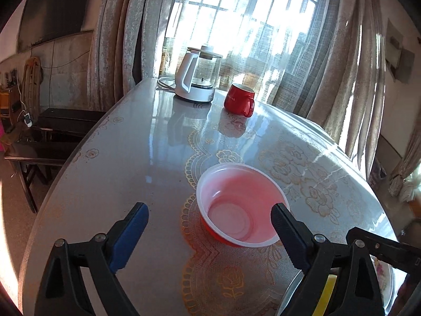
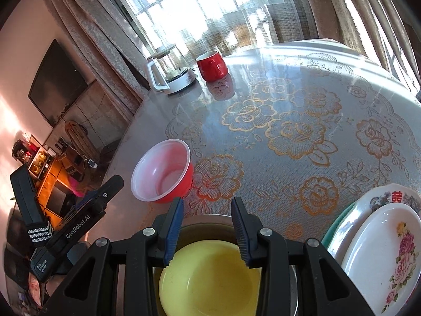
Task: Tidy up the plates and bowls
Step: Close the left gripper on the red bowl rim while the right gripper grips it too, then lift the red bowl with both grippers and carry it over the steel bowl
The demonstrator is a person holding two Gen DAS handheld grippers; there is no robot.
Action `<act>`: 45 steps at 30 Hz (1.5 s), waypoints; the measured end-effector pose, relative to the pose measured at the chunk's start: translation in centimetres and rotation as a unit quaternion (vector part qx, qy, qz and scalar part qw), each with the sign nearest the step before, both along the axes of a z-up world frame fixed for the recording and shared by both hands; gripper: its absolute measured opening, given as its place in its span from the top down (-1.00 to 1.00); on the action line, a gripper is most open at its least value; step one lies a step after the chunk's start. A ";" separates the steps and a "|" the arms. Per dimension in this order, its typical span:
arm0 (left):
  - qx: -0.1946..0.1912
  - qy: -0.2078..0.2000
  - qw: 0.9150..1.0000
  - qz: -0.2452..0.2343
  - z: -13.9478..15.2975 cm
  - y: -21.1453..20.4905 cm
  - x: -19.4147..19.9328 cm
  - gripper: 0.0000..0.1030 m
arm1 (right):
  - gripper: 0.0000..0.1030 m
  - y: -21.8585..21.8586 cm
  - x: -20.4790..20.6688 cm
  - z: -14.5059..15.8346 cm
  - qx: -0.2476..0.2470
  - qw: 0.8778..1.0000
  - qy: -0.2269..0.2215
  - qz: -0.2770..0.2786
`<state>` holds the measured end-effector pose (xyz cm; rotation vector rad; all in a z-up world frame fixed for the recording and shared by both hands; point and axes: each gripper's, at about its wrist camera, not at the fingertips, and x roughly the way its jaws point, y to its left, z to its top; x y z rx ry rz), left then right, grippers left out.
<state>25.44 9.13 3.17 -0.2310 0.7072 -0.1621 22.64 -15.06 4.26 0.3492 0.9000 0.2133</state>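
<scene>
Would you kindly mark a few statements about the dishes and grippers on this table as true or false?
1. The red bowl stands upright and empty. True.
2. The yellow bowl sits inside a metal bowl. True.
3. The left gripper clamps the red bowl. False: its jaws stand wide, gripping nothing.
4. The red mug lies on its side. False: it stands upright beside the kettle.
5. The flowered plates are stacked. True.
</scene>
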 end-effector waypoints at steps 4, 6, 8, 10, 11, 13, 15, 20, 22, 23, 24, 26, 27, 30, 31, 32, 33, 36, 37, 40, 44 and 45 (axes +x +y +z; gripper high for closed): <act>-0.003 0.003 1.000 -0.005 -1.0 0.3 0.7 -0.71 | 0.26 1.2 2.6 -0.6 -0.002 1.000 0.025 0.004; -0.012 0.019 1.000 -0.007 -1.5 0.6 1.1 -0.47 | 0.26 1.9 3.9 -0.9 -0.001 0.999 0.039 0.006; -0.033 0.039 0.999 -0.014 -2.0 0.9 1.5 -0.30 | 0.26 2.5 5.1 -1.5 0.001 0.998 0.056 0.004; -0.045 0.054 0.997 -0.014 -2.4 1.1 1.8 -0.23 | 0.26 3.2 6.1 -2.2 0.010 0.997 0.072 0.008; -0.044 0.059 0.997 -0.013 -2.6 1.1 1.8 -0.20 | 0.26 3.5 6.6 -2.4 0.012 0.997 0.079 0.010; -0.039 0.059 0.997 -0.012 -2.8 1.1 1.9 -0.10 | 0.26 4.3 7.2 -3.0 0.016 0.996 0.092 0.016; -0.044 0.064 0.997 -0.018 -3.0 1.0 2.0 0.07 | 0.26 5.0 7.7 -3.3 0.013 0.995 0.100 0.019; -0.049 0.084 0.994 -0.043 -3.9 0.4 2.4 0.52 | 0.58 6.2 8.4 -4.0 0.000 0.993 0.110 0.031; -0.036 0.081 0.995 -0.047 -3.9 -0.1 2.2 0.58 | 0.66 6.3 8.5 -4.3 0.003 0.993 0.112 0.032; -0.030 0.077 0.995 -0.046 -3.8 -0.2 2.1 0.60 | 0.72 6.3 8.4 -4.4 0.005 0.993 0.110 0.033; -0.026 0.072 0.996 -0.048 -3.7 -0.3 2.0 0.60 | 0.74 6.3 8.5 -4.4 0.006 0.994 0.109 0.032; -0.028 0.061 0.996 -0.052 -3.4 -0.4 1.6 0.63 | 0.76 6.1 8.3 -4.2 0.010 0.994 0.101 0.030; -0.031 0.056 0.996 -0.055 -3.2 -0.3 1.5 0.64 | 0.76 5.9 8.1 -4.1 0.012 0.995 0.098 0.029; -0.040 0.043 0.996 -0.070 -2.8 -0.5 1.2 0.67 | 0.78 4.9 7.4 -3.6 0.024 0.996 0.089 0.019; -0.042 0.037 0.996 -0.076 -2.6 -0.6 1.0 0.67 | 0.78 4.7 7.1 -3.4 0.026 0.996 0.086 0.017; -0.044 0.029 0.995 -0.082 -2.3 -0.8 0.8 0.67 | 0.78 4.4 6.8 -3.1 0.026 0.996 0.081 0.015; -0.045 0.022 0.995 -0.088 -2.0 -0.9 0.6 0.67 | 0.78 4.1 6.3 -2.8 0.026 0.997 0.076 0.013; -0.048 -0.004 0.993 -0.106 -1.0 -1.3 -0.5 0.67 | 0.78 3.2 5.0 -2.1 0.031 0.998 0.062 0.006; -0.050 -0.012 0.992 -0.112 -0.7 -1.4 -0.8 0.67 | 0.78 2.9 4.6 -1.8 0.036 0.998 0.059 0.003; -0.057 -0.036 0.989 -0.129 0.1 -1.6 -1.8 0.67 | 0.78 1.9 3.5 -1.0 0.044 0.998 0.047 -0.003; -0.057 -0.055 0.985 -0.152 1.1 -2.1 -2.7 0.67 | 0.78 1.0 1.9 0.0 0.052 0.998 0.033 -0.010; -0.058 -0.058 0.984 -0.157 1.3 -2.2 -2.9 0.67 | 0.78 0.9 1.6 0.2 0.052 0.998 0.030 -0.011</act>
